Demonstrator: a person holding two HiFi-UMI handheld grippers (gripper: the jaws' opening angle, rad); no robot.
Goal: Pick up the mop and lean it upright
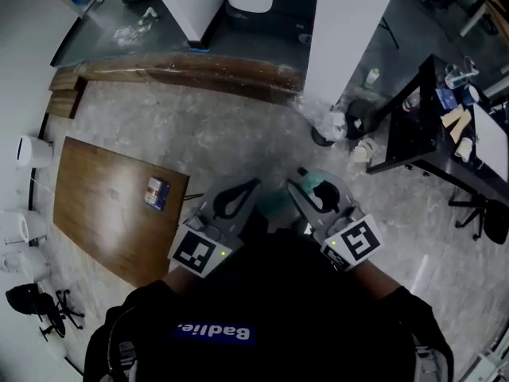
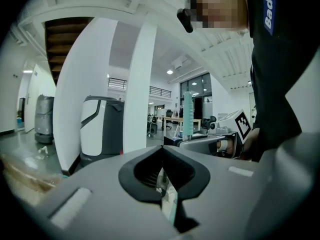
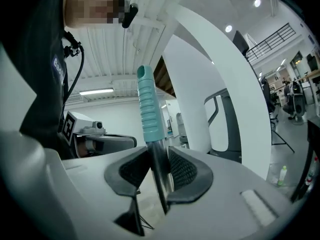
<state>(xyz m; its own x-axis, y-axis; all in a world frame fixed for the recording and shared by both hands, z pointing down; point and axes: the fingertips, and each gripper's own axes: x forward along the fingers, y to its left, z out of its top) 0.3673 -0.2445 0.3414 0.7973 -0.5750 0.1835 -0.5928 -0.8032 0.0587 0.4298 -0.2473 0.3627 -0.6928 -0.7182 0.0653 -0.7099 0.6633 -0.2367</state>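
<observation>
Between the 2 grippers and the white column (image 1: 350, 30) the grey floor (image 1: 238, 142) lies open. It is hemmed on the left by a flat wooden board (image 1: 103, 213) that carries 1 small box (image 1: 157, 193), and on the right by a black table (image 1: 425, 134) crowded with small items. A long wooden step (image 1: 183, 70) bounds the far side.

2 white tubs (image 1: 32, 151) stand at the floor's left edge; their contents cannot be made out. A dark round tub (image 1: 322, 136) sits at the column's foot.

The right gripper (image 3: 159, 151) pinches the mop (image 3: 148, 109) on its metal pole just under the teal ribbed grip, with the handle standing nearly upright. The left gripper (image 2: 161, 149) is just beside it, its fingertips pressed together on nothing.
</observation>
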